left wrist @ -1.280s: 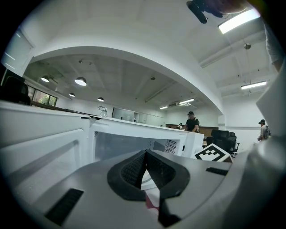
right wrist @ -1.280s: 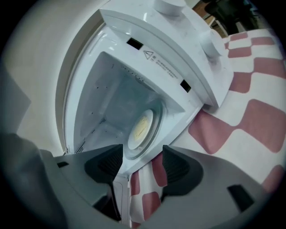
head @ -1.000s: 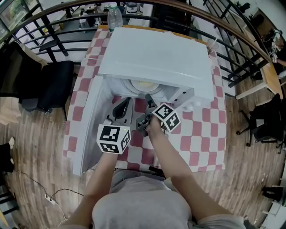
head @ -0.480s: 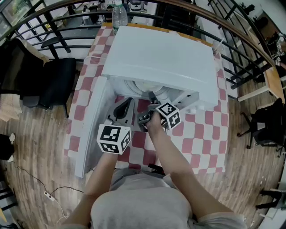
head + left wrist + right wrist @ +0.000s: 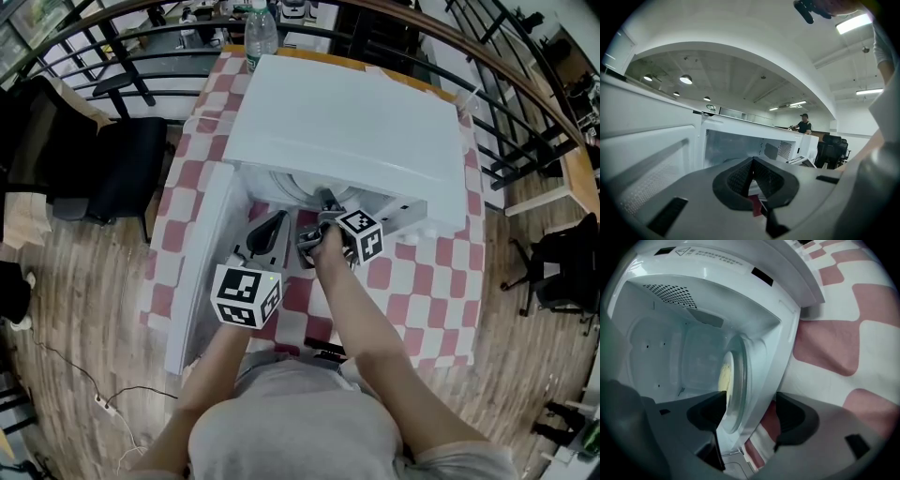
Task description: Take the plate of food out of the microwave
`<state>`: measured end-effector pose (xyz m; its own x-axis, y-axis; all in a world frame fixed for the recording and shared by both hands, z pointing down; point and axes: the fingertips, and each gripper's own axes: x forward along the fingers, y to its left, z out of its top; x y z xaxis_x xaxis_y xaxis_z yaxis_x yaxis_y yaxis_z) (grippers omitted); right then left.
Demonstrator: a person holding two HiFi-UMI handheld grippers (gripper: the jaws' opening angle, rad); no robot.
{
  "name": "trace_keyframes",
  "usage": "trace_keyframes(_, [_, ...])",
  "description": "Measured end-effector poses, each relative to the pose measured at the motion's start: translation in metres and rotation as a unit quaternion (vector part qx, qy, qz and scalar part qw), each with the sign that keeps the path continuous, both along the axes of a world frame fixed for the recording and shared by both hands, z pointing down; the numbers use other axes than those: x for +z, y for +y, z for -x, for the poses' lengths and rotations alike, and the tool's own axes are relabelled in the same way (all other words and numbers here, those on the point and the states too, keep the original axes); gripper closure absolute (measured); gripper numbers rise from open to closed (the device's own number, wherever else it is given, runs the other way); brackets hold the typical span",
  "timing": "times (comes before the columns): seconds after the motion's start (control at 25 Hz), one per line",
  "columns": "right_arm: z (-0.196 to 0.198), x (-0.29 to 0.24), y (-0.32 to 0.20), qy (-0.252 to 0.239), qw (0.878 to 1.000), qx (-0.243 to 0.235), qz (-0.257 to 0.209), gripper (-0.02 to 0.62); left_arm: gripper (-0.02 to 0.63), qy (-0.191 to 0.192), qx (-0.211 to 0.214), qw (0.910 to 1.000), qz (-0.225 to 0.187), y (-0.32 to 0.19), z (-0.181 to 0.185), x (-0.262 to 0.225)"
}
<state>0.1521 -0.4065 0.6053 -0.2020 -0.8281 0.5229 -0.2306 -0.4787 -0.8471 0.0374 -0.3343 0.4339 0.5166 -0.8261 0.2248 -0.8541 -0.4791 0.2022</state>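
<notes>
Stage: white box microwave (image 5: 347, 131) open; round white plate (image 5: 736, 380) of yellow food inside, not lifted. right gripper (image 5: 750, 404) at cavity mouth, jaws just opened wide, plate rim between, ungripped. left gripper (image 5: 752, 173) closed, empty. Grasp, withdrawal remain.

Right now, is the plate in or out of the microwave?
In. The plate, with yellow food, lies inside the microwave cavity, behind its open front.
</notes>
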Motion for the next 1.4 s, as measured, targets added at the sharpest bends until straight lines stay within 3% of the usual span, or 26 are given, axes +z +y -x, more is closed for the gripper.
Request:
trace_keyframes(0.6, [0.000, 0.006, -0.009, -0.012, 0.999, 0.015, 0.028, 0.265, 0.604, 0.007, -0.002, 0.9999, 0.011, -0.008, 0.005, 0.005])
trace_keyframes(0.84, [0.001, 0.007, -0.003, -0.001, 1.000, -0.001, 0.029, 0.266, 0.604, 0.008, -0.007, 0.9999, 0.012, -0.007, 0.008, 0.008])
trace_keyframes(1.0, [0.001, 0.003, 0.003, 0.015, 0.999, -0.017, 0.023, 0.289, 0.604, 0.009, -0.007, 0.9999, 0.012, -0.002, 0.007, 0.009])
trace_keyframes(1.4, [0.000, -0.003, 0.014, -0.001, 1.000, -0.023, 0.008, 0.348, 0.604, 0.010, -0.006, 0.9999, 0.010, 0.003, 0.006, 0.007])
